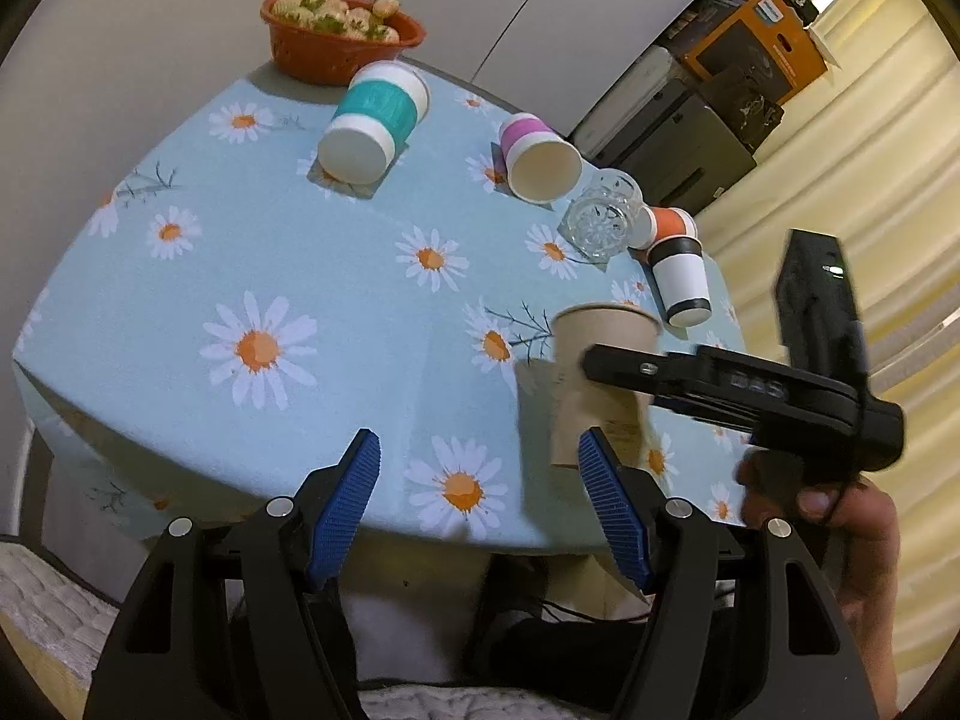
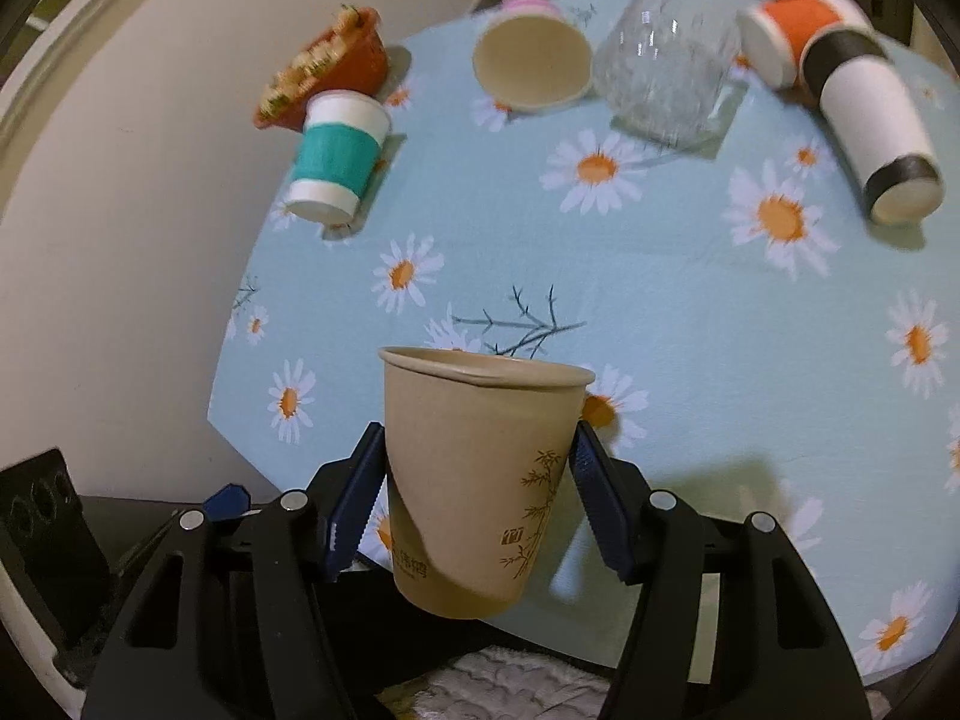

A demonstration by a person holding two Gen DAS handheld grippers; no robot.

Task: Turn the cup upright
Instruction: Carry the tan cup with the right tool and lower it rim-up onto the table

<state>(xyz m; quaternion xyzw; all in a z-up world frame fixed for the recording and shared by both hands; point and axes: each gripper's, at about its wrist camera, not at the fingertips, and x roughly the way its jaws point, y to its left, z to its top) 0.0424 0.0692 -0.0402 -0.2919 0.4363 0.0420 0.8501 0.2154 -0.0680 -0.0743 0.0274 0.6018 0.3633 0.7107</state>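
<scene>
A plain brown paper cup (image 2: 474,480) with a bamboo print is held mouth-up, slightly tilted, between the blue pads of my right gripper (image 2: 477,456), above the near edge of the table. In the left wrist view the same cup (image 1: 594,384) hangs over the table's right front with the right gripper (image 1: 612,372) clamped across it. My left gripper (image 1: 480,468) is open and empty, hovering over the table's front edge, just left of the cup.
On the daisy tablecloth (image 1: 270,252) lie a teal-banded cup (image 1: 375,120), a pink-banded cup (image 1: 537,159), a glass tumbler (image 1: 603,213), an orange-banded cup (image 1: 669,227) and a black-banded cup (image 1: 684,285), all on their sides. An orange bowl of food (image 1: 336,36) stands at the back.
</scene>
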